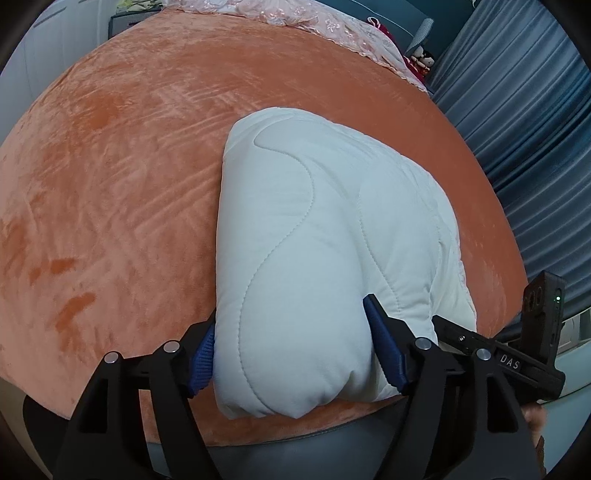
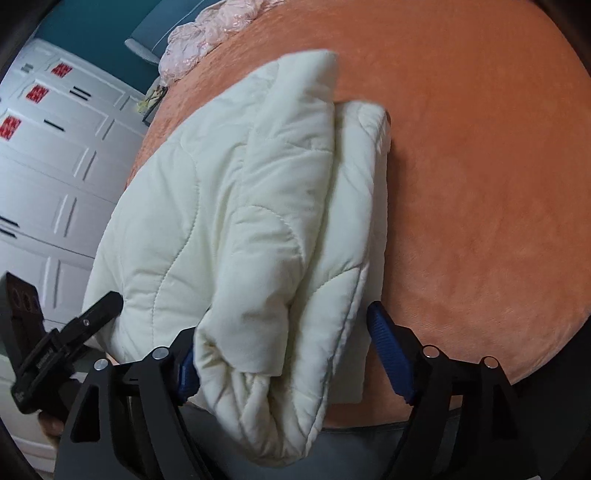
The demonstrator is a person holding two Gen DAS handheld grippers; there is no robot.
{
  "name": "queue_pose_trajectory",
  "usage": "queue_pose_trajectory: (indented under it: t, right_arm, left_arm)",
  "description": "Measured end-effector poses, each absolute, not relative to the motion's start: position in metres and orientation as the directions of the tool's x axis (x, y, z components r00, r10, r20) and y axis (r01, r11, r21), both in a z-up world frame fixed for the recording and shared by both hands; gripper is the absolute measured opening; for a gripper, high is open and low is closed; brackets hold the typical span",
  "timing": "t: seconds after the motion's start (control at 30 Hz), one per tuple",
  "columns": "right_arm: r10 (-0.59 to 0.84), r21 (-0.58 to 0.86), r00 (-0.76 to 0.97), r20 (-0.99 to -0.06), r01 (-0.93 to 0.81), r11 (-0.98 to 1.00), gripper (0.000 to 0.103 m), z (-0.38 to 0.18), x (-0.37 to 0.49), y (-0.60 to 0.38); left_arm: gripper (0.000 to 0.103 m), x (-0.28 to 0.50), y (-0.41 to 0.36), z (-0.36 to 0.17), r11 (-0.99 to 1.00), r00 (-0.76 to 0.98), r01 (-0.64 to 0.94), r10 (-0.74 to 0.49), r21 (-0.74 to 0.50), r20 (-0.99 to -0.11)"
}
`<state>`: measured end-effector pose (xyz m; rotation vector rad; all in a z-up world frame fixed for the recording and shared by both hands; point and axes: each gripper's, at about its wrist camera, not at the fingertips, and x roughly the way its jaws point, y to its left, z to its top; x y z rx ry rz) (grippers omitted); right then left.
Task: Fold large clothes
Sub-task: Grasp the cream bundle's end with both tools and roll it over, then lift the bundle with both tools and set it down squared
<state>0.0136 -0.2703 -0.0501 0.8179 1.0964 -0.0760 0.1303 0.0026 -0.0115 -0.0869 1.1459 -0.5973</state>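
Observation:
A white quilted garment (image 1: 314, 221) lies folded into a thick bundle near the front edge of an orange velvet bed (image 1: 129, 184). My left gripper (image 1: 291, 314) is shut on the bundle's near end, and both blue pads press into the padding. In the right wrist view the same garment (image 2: 240, 221) lies in loose layered folds that hang over the bed's (image 2: 480, 184) front edge. My right gripper (image 2: 282, 321) stands open around its near end. The left pad touches the cloth, and the right pad (image 2: 389, 350) is apart from it.
Pink lace bedding (image 1: 295, 18) is heaped at the bed's far end, with small toys (image 1: 421, 59) beside it. A blue curtain (image 1: 535, 147) hangs along the right side. White wardrobe doors (image 2: 55, 166) stand on the left. Wide orange bedcover surrounds the bundle.

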Motion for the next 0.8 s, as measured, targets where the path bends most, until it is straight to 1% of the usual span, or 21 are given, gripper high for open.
queue_pose_trajectory:
  t: [0.03, 0.1, 0.17, 0.23, 0.27, 0.3, 0.33, 0.43, 0.5, 0.63, 0.8]
  right_arm:
    - [0.373, 0.593, 0.486, -0.791, 0.456, 0.664, 0.088, -0.061, 0.014, -0.275]
    - [0.469, 0.683, 0.5, -0.728, 0.468, 0.561, 0.088, -0.082, 0.012, -0.277]
    - [0.518, 0.735, 0.521, -0.678, 0.465, 0.494, 0.079, -0.093, 0.011, -0.275]
    - [0.479, 0.705, 0.523, -0.705, 0.443, 0.554, 0.06, -0.083, 0.013, -0.267]
    - [0.456, 0.682, 0.52, -0.722, 0.425, 0.595, 0.055, -0.075, 0.014, -0.263]
    - [0.427, 0.651, 0.517, -0.742, 0.403, 0.643, 0.044, -0.064, 0.016, -0.258]
    - [0.399, 0.622, 0.519, -0.755, 0.378, 0.686, 0.037, -0.052, 0.019, -0.254]
    - [0.321, 0.555, 0.558, -0.765, 0.32, 0.768, 0.031, -0.017, 0.025, -0.246]
    - [0.283, 0.524, 0.597, -0.751, 0.277, 0.806, 0.029, 0.008, 0.029, -0.241]
    - [0.219, 0.44, 0.671, -0.708, 0.176, 0.881, 0.028, 0.06, 0.054, -0.232]
    - [0.198, 0.372, 0.735, -0.648, 0.079, 0.925, 0.028, 0.106, 0.105, -0.228]
  left_arm:
    - [0.072, 0.132, 0.005, -0.014, 0.841, 0.27, 0.393, -0.492, -0.372, -0.828]
    - [0.073, 0.133, 0.009, -0.019, 0.841, 0.264, 0.385, -0.496, -0.381, -0.827]
    - [0.073, 0.134, 0.011, -0.022, 0.84, 0.262, 0.384, -0.498, -0.385, -0.827]
    - [0.072, 0.133, 0.012, -0.023, 0.836, 0.261, 0.383, -0.505, -0.392, -0.823]
    - [0.071, 0.133, 0.012, -0.021, 0.836, 0.267, 0.387, -0.506, -0.389, -0.82]
    - [0.07, 0.131, 0.012, -0.018, 0.835, 0.277, 0.393, -0.507, -0.385, -0.816]
    - [0.068, 0.13, 0.011, -0.015, 0.833, 0.289, 0.4, -0.509, -0.381, -0.811]
    - [0.063, 0.132, 0.014, 0.001, 0.822, 0.323, 0.4, -0.54, -0.405, -0.777]
    - [0.062, 0.136, 0.018, 0.015, 0.811, 0.347, 0.399, -0.566, -0.429, -0.747]
    - [0.062, 0.148, 0.026, 0.05, 0.788, 0.413, 0.408, -0.609, -0.461, -0.677]
    - [0.062, 0.175, 0.037, 0.093, 0.781, 0.52, 0.433, -0.625, -0.451, -0.582]
